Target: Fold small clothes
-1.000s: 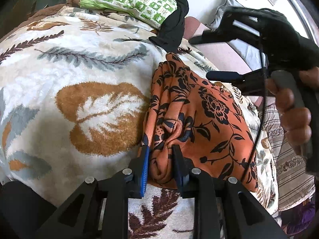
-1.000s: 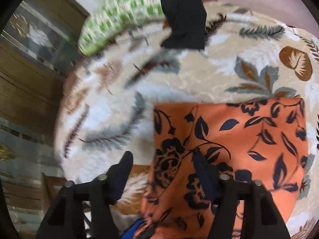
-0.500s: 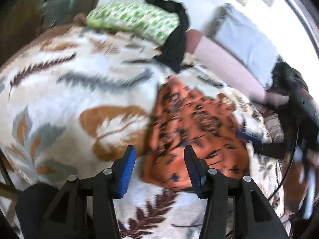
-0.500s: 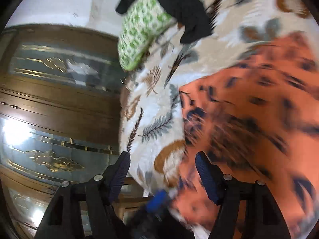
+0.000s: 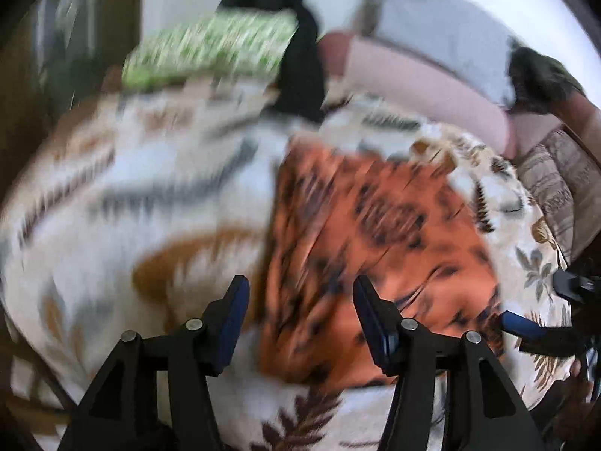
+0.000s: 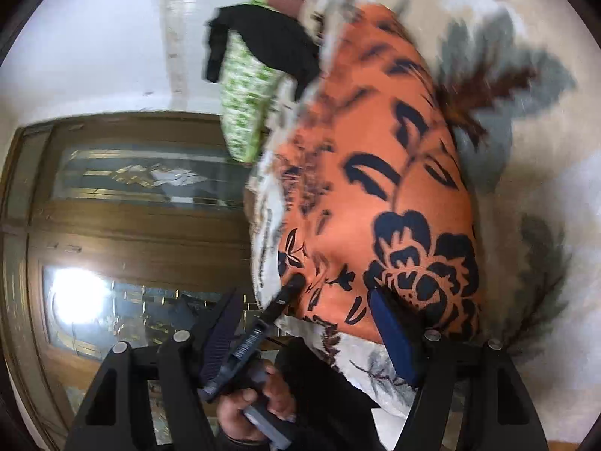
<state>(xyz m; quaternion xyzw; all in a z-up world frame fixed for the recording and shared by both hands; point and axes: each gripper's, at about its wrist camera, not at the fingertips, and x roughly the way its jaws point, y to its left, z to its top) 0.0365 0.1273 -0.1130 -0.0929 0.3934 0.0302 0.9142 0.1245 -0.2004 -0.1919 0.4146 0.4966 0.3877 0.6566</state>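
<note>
covering most of both views, the leaf-print blanket [image 5: 112, 195] carries the folded orange floral cloth [image 5: 375, 233], which lies flat with its long axis running away from the left gripper [image 5: 300, 312]. that gripper hangs just short of the cloth's near edge, jaws wide apart and empty. the right gripper [image 6: 304, 334], jaws also apart and empty, sits at the cloth's side; i judge the left nearer for any next pinch.
</note>
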